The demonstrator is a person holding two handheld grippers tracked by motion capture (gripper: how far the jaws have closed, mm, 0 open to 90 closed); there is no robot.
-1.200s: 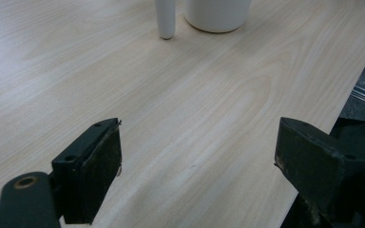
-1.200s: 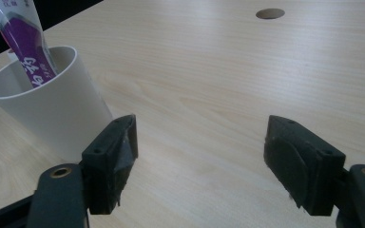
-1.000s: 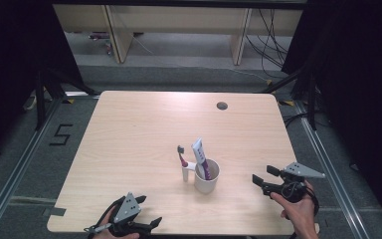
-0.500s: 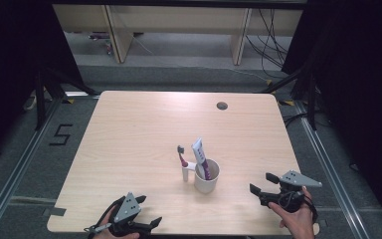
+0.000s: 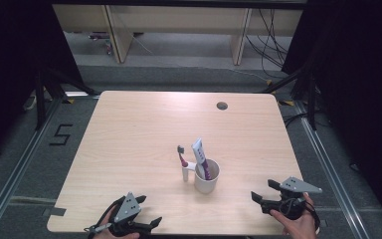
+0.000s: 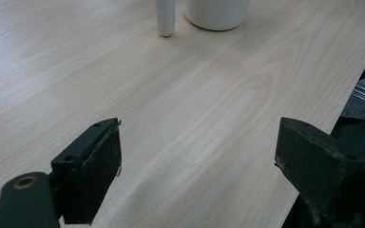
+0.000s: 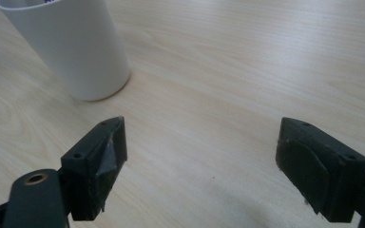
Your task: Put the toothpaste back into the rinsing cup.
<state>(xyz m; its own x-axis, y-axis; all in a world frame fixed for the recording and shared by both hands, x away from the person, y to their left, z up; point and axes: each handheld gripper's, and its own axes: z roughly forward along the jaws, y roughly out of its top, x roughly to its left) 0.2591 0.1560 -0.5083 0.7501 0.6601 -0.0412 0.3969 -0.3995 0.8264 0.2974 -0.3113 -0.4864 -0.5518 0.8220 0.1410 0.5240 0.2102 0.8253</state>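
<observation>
Right now both my claws sit at the near edge of the bench, and neither grasps anything. My left claw point(image 5: 151, 225) rests low by the near-left corner, jaws spread wide over bare wood. My right claw point(image 5: 264, 191) is near the right edge; its jaws have just been opening, they stand wide apart, and nothing is between them.

Just beyond, near the middle of the bench point(image 5: 129, 129), stands the white cup point(image 5: 206, 177). A purple tube point(image 5: 201, 157) leans in it, poking well above the rim. Touching or just beside the cup's left side is a slim white holder point(image 5: 185, 173) with a toothbrush point(image 5: 181, 155) standing up in it.

My guess is that the risk lies in that cluster. The cup is light and top-heavy with the tube in it, so if my right claw came in low and fast, one jaw could clip the wall and tip it over. The holder looks narrow at the foot; a nudge to the cup could knock it flat. Reaching from the left, I would meet the holder first and could shove it into the cup.

Farther off, the bench is bare but for a small hole point(image 5: 222, 105) near the far edge, no danger there.
</observation>
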